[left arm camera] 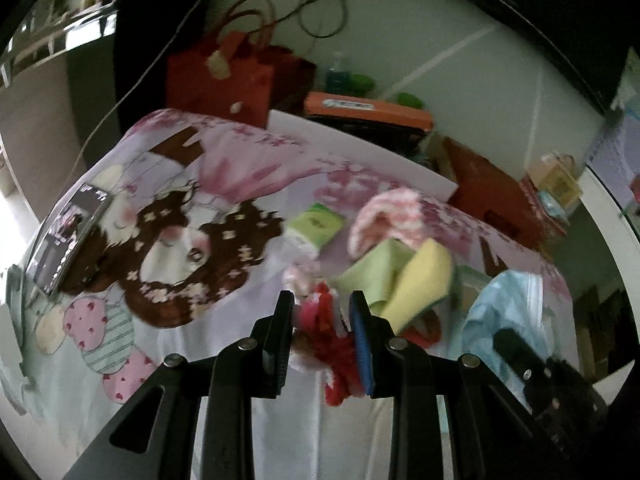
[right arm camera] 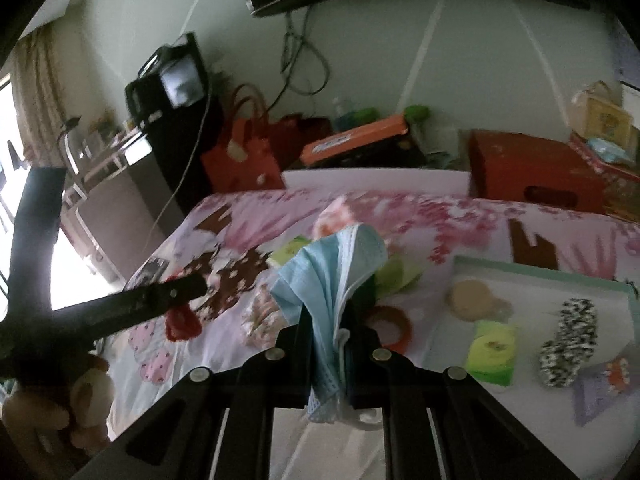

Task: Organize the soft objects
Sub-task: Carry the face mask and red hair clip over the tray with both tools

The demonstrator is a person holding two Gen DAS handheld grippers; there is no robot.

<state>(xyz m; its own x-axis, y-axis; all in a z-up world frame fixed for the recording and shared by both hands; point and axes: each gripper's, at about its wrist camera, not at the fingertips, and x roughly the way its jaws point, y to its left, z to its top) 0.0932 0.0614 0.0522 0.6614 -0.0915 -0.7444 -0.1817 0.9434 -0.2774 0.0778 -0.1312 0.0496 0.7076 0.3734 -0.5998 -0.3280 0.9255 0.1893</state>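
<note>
Left tool (left arm camera: 322, 300) and right tool (right arm camera: 330, 312) both clamped, tilted downward.

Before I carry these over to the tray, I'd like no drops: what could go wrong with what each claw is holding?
1. The left claw pinches the red doll with much of it dangling below the pads; it may slip out.
2. The blue face mask in the right claw trails loose ear loops that could snag.
3. The tray already holds several items, so landing space is limited.

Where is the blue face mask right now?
The blue face mask is pinched in the right hand-held gripper, centre of the right wrist view, lifted above the printed bedsheet, left of the tray.
</note>
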